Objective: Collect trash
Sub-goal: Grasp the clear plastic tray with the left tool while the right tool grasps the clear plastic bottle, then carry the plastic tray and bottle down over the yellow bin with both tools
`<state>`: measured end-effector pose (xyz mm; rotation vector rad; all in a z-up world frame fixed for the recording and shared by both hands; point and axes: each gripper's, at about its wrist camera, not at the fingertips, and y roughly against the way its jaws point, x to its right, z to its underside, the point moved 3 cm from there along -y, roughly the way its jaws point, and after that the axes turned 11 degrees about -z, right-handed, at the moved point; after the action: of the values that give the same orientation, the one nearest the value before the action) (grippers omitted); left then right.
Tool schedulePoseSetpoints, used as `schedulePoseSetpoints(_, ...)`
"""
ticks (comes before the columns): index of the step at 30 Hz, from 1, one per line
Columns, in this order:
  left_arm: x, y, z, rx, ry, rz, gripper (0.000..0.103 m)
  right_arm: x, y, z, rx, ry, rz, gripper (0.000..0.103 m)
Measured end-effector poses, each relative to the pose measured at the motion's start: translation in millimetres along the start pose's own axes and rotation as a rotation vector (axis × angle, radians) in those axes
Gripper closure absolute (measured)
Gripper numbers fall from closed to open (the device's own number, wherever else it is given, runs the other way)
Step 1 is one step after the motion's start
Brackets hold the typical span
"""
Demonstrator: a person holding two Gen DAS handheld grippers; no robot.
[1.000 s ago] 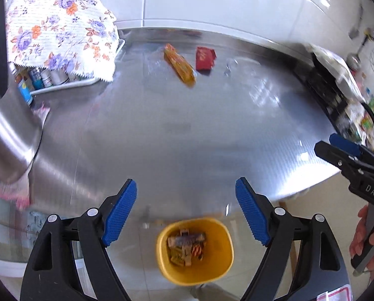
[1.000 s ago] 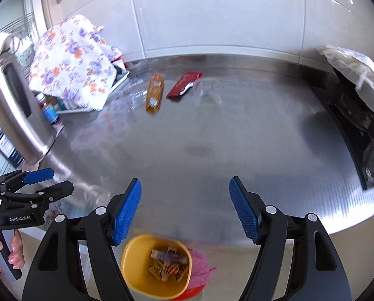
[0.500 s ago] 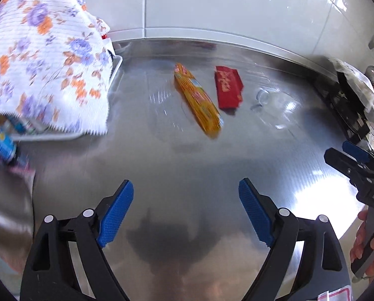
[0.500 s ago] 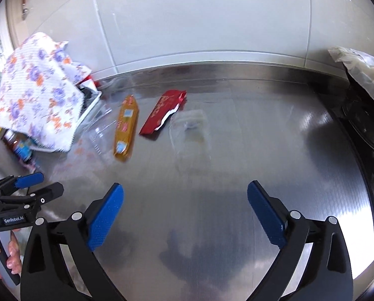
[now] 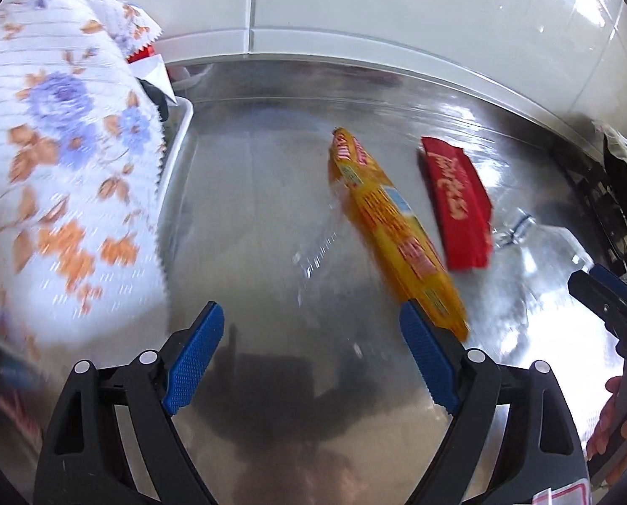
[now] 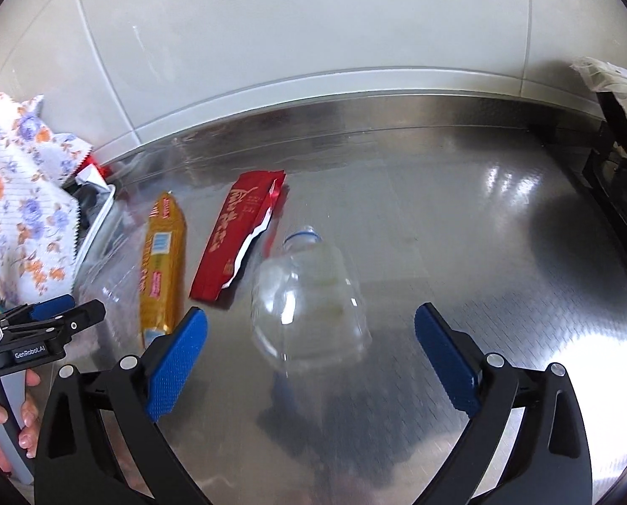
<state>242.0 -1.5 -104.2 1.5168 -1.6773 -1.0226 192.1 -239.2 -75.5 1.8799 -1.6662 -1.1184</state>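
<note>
A long yellow snack wrapper (image 5: 393, 227) lies on the steel counter, its near end by the right fingertip of my open, empty left gripper (image 5: 311, 362). A red wrapper (image 5: 456, 206) lies just right of it. In the right wrist view the yellow wrapper (image 6: 164, 269) and the torn red wrapper (image 6: 242, 240) lie left of a crushed clear plastic bottle (image 6: 309, 299). My right gripper (image 6: 309, 366) is open and empty, just short of the bottle. A crumpled clear film (image 6: 103, 286) lies left of the yellow wrapper.
A floral cloth (image 5: 57, 176) covers a white rack (image 5: 179, 143) at the left. A black stove (image 6: 620, 185) under a white bag stands at the right. The tiled wall (image 6: 313, 21) rises behind the steel counter (image 6: 503, 252).
Both grippers have moved forward over the counter toward the trash. The yellow bin under the counter edge has dropped out of view. The wrappers and bottle loom larger.
</note>
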Motion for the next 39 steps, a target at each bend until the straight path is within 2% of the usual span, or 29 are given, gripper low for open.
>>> schedulePoseSetpoints(5, 0, -24, -14, -0.024, -0.013, 0.008, 0.025, 1, -21, -8, -0.021, 0.014, 0.039, 0.005)
schedulePoseSetpoints(8, 3, -27, -21, -0.003, -0.038, 0.004, 0.030, 2, -29, -8, -0.024, 0.023, 0.051, 0.005)
schedulePoseSetpoints(10, 5, -29, -26, 0.003, -0.047, 0.007, 0.036, 1, -33, -8, -0.029, 0.033, 0.048, 0.012)
schedulePoseSetpoints(11, 6, -30, -28, 0.006, -0.051, 0.005, 0.043, 0, -35, -8, -0.034, 0.042, 0.048, 0.019)
schedulePoseSetpoints(12, 7, -31, -31, 0.008, -0.057, 0.008, 0.051, -1, -37, -8, -0.040, 0.047, 0.044, 0.031)
schedulePoseSetpoints(13, 5, -33, -33, 0.009, -0.061, 0.012, 0.055, -2, -40, -7, -0.046, 0.050, 0.041, 0.037)
schedulePoseSetpoints(14, 6, -33, -35, 0.011, -0.070, 0.014, 0.063, -3, -41, -6, -0.050, 0.056, 0.042, 0.042)
schedulePoseSetpoints(15, 7, -35, -36, 0.011, -0.074, 0.017, 0.073, -4, -41, -6, -0.047, 0.061, 0.042, 0.043)
schedulePoseSetpoints(18, 8, -37, -39, 0.010, -0.079, 0.030, 0.090, -7, -41, -6, -0.041, 0.069, 0.031, 0.044)
schedulePoseSetpoints(26, 10, -27, -30, 0.025, -0.066, 0.057, 0.091, -12, -29, -5, -0.025, 0.071, -0.008, 0.045)
schedulePoseSetpoints(39, 8, 38, 15, 0.070, -0.005, 0.027, 0.092, -12, 19, 11, -0.003, 0.106, -0.083, 0.045)
